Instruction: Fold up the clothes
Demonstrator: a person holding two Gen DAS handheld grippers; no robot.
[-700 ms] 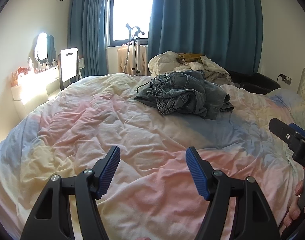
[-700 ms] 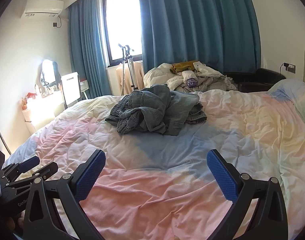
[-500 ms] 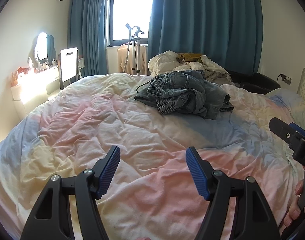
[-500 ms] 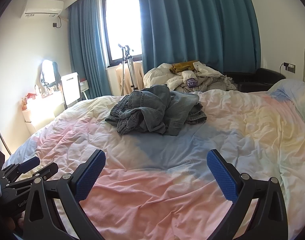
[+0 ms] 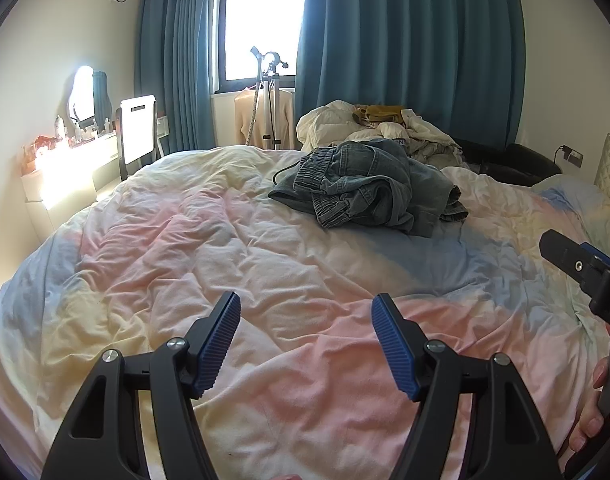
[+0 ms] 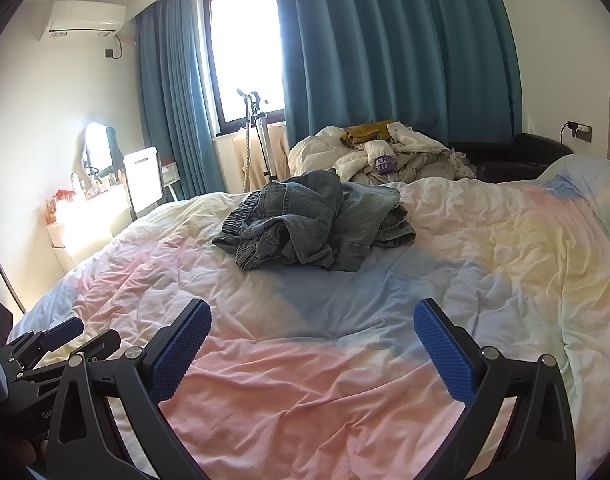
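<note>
Item one: crumpled heap of denim garments point(image 6: 317, 224), elastic waistband showing at its left edge, lying on the bed point(image 6: 485, 240) toward the far side, at about twelve o'clock from both grippers and well apart from each. Item two: second heap of pale clothes point(image 6: 393, 156) with a mustard piece on top, beyond the denim at the far bed edge, before the teal curtains point(image 6: 385, 48). Left gripper point(image 5: 306, 344): jaws spread, nothing between them, poised above the pastel duvet at six o'clock of its view. Right gripper point(image 6: 313, 350): jaws spread at their widest, likewise empty, above the pink band of the duvet; seen also at three o'clock in the left view, with fingertips point(image 5: 593, 424) of a hand on its handle. Step in hand, by judgement: start of the reach, no garment yet touched or laid out. Next move, by judgement: forward travel across the bed to the denim heap, one layer pinched at waistband or hem, lifted clear of the rest, then spread flat on the open duvet nearer the grippers.
</note>
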